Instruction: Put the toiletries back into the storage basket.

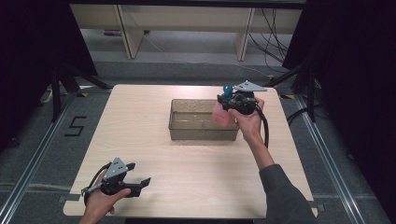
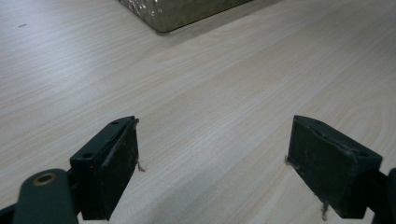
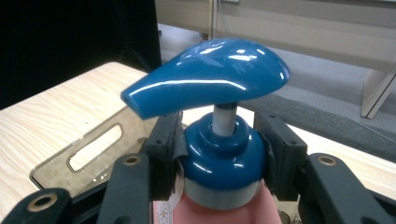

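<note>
At the near edge of the counter (image 1: 187, 186), around seven o'clock in the high view, the left claw (image 1: 140, 185) rests low in the person's left hand (image 1: 100, 200) with its jaws spread wide and nothing between them; in the left gripper view bare wood lies between the two black pads (image 2: 116, 163), and a corner of the clear bin (image 2: 177, 14) shows far off at about twelve o'clock. That claw is well apart from the work. Farther out, near the middle of the counter, the clear bin (image 1: 201, 135) lies with its long side across the table. At its right end, about one o'clock from the counter's centre, the right claw (image 1: 224, 101) is clamped on the neck of the pink pump bottle (image 1: 222, 116), the jaws pressing the blue collar (image 3: 222, 154) from both sides just under the blue pump head (image 3: 205, 77). The bottle hangs upright, its long axis vertical, its body over the bin's right end wall or just inside it; which, I cannot tell. The spout points toward nine o'clock in the right gripper view. Judging from this, the coming move turns on the bottle standing directly above the bin's opening, so a straight descent seems to fit, with the right hand (image 1: 247, 123) the one to do it.
</note>
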`<action>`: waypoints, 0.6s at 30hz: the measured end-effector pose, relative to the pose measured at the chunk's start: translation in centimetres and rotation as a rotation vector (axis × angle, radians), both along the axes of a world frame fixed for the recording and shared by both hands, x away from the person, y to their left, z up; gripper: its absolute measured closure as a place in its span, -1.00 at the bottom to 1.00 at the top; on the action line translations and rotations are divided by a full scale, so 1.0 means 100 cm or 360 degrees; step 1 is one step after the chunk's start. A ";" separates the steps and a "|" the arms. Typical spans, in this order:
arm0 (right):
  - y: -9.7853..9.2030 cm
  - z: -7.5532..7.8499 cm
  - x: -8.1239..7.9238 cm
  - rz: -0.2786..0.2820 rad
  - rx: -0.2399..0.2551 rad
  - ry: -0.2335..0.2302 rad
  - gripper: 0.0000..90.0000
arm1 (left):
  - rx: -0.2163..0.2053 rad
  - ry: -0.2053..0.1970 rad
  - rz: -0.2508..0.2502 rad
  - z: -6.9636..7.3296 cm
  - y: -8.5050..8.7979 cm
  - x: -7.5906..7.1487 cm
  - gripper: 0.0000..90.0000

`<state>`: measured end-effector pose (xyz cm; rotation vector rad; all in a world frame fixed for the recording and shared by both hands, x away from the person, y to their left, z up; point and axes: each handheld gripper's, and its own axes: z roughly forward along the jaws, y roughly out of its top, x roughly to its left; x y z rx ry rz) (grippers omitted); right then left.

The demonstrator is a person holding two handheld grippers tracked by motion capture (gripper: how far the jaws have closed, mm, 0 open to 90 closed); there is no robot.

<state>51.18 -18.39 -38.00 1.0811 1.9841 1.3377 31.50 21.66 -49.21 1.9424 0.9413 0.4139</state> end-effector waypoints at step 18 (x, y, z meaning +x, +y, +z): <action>-0.004 -0.020 0.008 -0.0037 -0.0017 0.0026 0.20 | 0.0003 0.0003 0.0002 0.000 0.000 0.000 -0.65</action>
